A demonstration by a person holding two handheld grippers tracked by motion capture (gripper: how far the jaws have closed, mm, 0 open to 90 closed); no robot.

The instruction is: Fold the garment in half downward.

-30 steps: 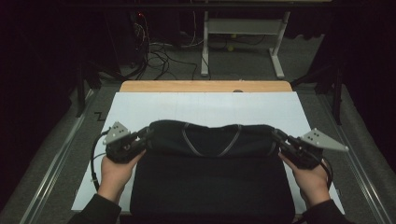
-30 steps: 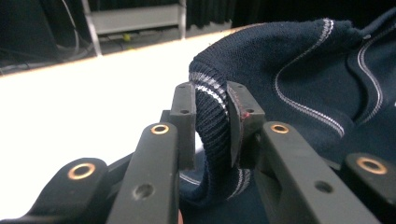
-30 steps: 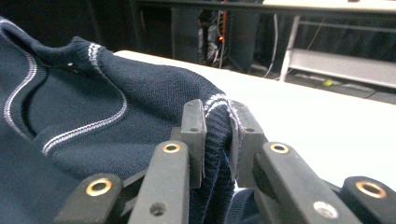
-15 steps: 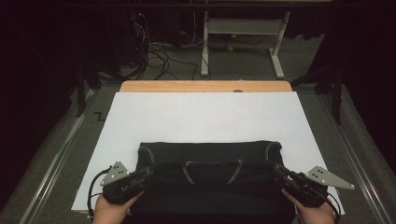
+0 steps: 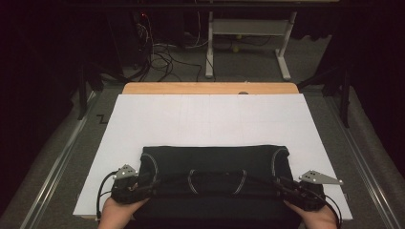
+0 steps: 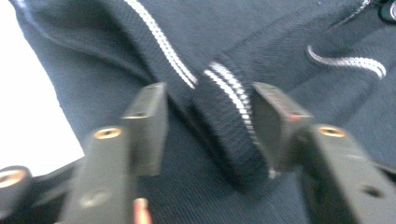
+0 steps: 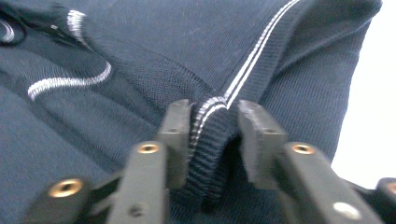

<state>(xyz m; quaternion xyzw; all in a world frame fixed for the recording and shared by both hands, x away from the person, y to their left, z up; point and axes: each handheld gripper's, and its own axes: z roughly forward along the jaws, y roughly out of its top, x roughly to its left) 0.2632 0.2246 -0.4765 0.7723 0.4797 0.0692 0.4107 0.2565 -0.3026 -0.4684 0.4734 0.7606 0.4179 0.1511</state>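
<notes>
A dark navy knit garment (image 5: 215,160) with thin white stripes lies folded on the white sheet (image 5: 210,119), near the front edge. My left gripper (image 5: 143,187) sits at its near left corner and my right gripper (image 5: 282,187) at its near right corner. In the left gripper view the jaws of the left gripper (image 6: 210,121) stand well apart around a ribbed striped hem of the garment (image 6: 233,37). In the right gripper view the right gripper (image 7: 212,135) straddles the same kind of hem on the garment (image 7: 187,42), with a gap showing beside one jaw.
The white sheet covers a wooden table whose far edge (image 5: 210,88) shows bare. Metal rails (image 5: 62,157) run along both sides. Beyond the table are floor cables (image 5: 162,52) and a white desk frame (image 5: 248,33).
Both grippers drew the garment's bunched edge toward the front of the table, and the fabric now lies flat and folded. The jaws have parted around the hem.
</notes>
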